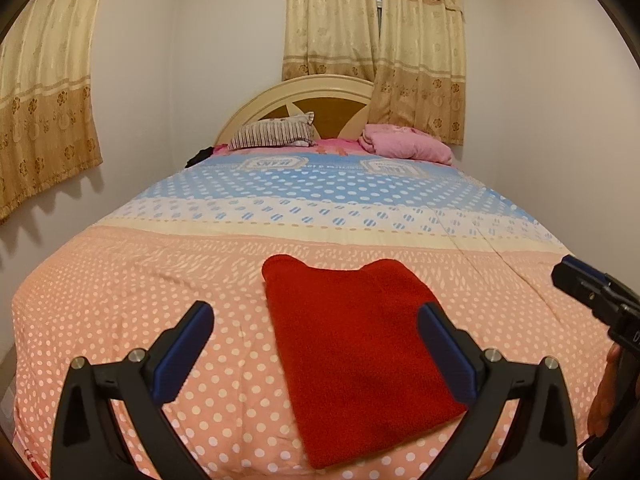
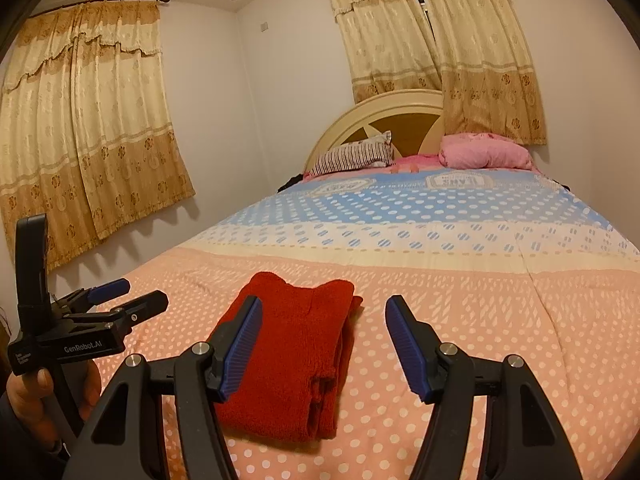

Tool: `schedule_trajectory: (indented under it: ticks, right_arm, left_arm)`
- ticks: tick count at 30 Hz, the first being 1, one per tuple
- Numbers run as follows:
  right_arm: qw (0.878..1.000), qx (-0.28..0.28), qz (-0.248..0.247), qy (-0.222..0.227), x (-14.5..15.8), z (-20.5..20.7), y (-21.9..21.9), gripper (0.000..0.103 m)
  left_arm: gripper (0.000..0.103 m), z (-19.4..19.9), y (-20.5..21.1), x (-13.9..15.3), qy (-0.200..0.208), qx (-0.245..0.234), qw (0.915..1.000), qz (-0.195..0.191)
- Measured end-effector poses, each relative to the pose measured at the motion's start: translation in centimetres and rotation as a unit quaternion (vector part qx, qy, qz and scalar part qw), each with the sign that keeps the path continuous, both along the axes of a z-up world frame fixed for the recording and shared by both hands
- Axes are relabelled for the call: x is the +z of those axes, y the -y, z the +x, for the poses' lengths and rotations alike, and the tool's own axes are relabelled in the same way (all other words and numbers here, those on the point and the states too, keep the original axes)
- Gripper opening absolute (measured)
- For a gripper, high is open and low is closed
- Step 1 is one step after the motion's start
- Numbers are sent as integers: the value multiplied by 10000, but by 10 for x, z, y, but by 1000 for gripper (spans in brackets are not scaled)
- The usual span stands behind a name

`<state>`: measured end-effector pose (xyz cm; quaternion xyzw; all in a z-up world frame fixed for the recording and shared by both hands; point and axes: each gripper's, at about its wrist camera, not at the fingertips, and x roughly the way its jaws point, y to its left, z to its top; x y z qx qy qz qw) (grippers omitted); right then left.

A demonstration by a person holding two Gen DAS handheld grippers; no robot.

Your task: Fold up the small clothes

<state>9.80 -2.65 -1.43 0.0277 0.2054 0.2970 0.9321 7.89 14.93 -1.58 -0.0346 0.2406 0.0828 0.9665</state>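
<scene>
Left hand-held gripper (image 1: pixel 316 316) and right hand-held gripper (image 2: pixel 324 312) both hang released above the bed (image 1: pixel 120 280), jaws apart and empty. Between and just ahead of them lies the red garment (image 1: pixel 356 352), flat on the dotted pink bedspread near the foot of the bed. It forms a compact rectangle with layered edges showing along its right side in the right wrist view, so folding of this piece appears complete. No other unfolded small clothes are visible nearby.

Your right gripper's finger (image 1: pixel 444 344) covers the red garment's (image 1: pixel 352 360) near-right corner, and that dark thing (image 1: pixel 199 157) at the bed's (image 1: pixel 120 280) far-left edge is too small to make out.
</scene>
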Motion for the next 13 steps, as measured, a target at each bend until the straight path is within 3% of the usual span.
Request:
schedule_trajectory:
  ticks: [13]
  right_arm:
    - [9998,97,-107,-118,0,-1,-5,65]
  left_arm:
    - [103,3,4,-4,53,-141,9998,119]
